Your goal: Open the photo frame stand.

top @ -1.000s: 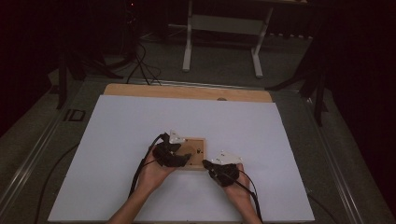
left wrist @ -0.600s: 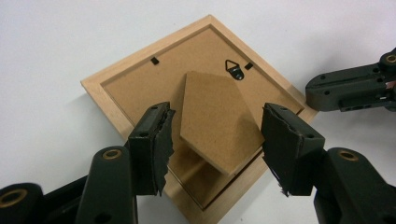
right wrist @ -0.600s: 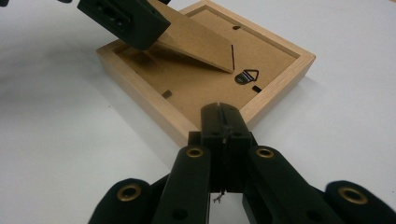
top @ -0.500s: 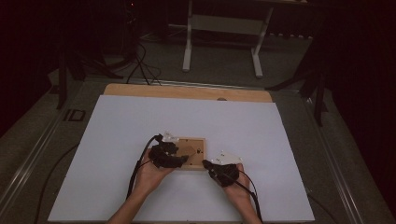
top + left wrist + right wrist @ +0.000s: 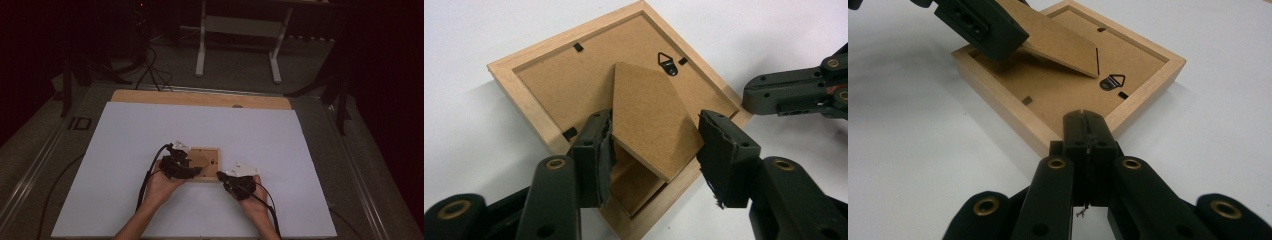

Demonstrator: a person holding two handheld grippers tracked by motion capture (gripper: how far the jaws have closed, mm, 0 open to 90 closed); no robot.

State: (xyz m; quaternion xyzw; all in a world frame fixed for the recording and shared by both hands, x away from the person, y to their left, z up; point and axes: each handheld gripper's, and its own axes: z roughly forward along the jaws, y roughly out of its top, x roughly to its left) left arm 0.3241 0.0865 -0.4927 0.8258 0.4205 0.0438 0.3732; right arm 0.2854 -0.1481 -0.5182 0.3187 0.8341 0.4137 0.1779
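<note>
We read the work as raising the stand on a small square light-wood picture frame (image 5: 544, 75) that lies face down on the white table sheet (image 5: 125, 150), near the near edge and about mid-width. Part is done, in our judgement: the brown fibreboard easel leg (image 5: 649, 120) is already swung up off the backing board, hinged towards the small black triangular hanger (image 5: 667, 64). Left to do, we think, is opening the leg fully and setting the frame upright.

The left gripper (image 5: 654, 155) sits over the frame's near left corner, the leg between its jaws. Those jaws have just been closing; the left pad touches the leg's edge, while a gap remains at the right pad, so we see no firm grip yet.

The right gripper (image 5: 1087, 131) has its 2 jaws pressed together on nothing, the tip at the frame's near right corner, seemingly steadying it, though we cannot confirm contact.
</note>
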